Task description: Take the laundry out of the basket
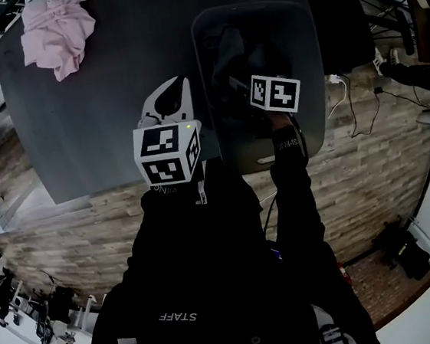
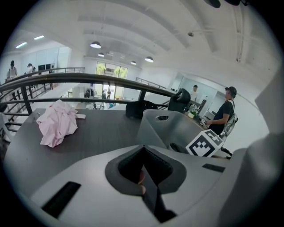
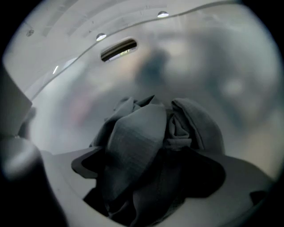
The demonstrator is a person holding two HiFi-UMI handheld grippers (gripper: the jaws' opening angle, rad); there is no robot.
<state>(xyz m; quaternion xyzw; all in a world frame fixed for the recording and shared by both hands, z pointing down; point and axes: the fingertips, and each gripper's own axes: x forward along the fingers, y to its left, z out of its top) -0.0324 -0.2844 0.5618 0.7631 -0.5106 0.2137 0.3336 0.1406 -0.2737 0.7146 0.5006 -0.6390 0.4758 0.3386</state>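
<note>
A grey translucent basket (image 1: 306, 57) stands on the right end of the dark table (image 1: 114, 102). A dark grey garment (image 3: 142, 133) lies bunched inside it. My right gripper (image 3: 148, 170) is down in the basket, jaws spread wide, with the cloth lying between them and bulging past them. Its marker cube (image 1: 275, 92) shows over the basket. A pink garment (image 1: 56, 31) lies crumpled on the table's far left corner. My left gripper (image 1: 178, 83) hovers over the table beside the basket's left wall (image 2: 153, 128), shut, with nothing in it.
A black object (image 2: 140, 108) sits on the table's far edge in front of a dark railing (image 2: 66, 79). A person (image 2: 224, 111) stands beyond the basket. Cables (image 1: 358, 105) trail over the brick-patterned floor at the right.
</note>
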